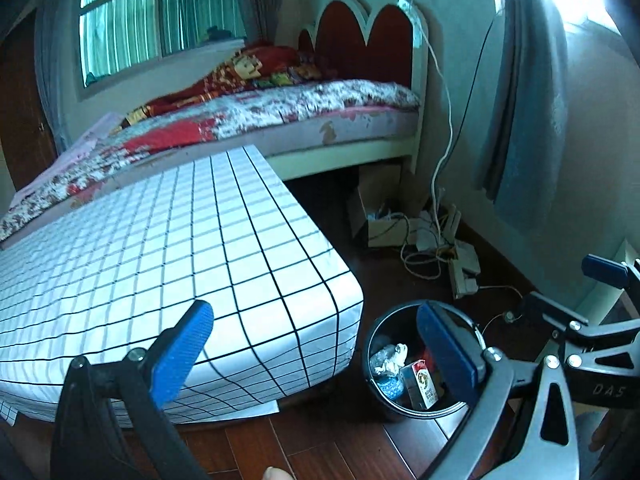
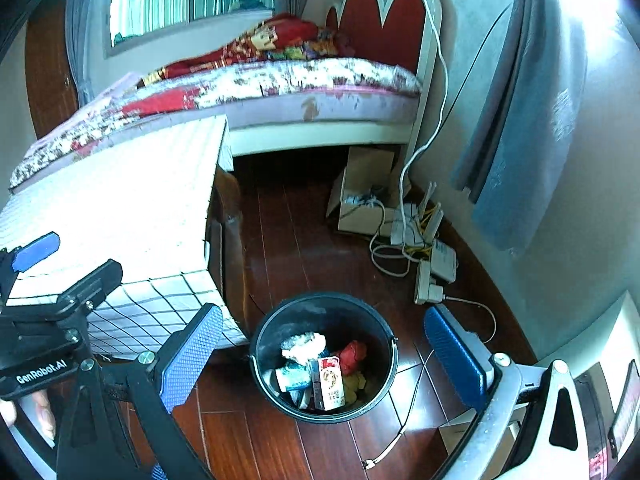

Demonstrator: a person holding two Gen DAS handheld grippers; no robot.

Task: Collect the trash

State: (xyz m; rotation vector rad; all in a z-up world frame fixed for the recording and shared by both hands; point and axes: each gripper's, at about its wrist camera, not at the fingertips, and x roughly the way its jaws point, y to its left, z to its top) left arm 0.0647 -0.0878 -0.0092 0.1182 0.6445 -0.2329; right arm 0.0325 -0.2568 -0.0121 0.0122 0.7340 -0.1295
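One bin (image 2: pixel 324 356), two beds (image 2: pixel 280 92).

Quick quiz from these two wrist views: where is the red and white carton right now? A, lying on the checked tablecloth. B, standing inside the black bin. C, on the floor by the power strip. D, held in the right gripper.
B: the red and white carton stands among other trash inside the black bin, while the right gripper is open and holds nothing.
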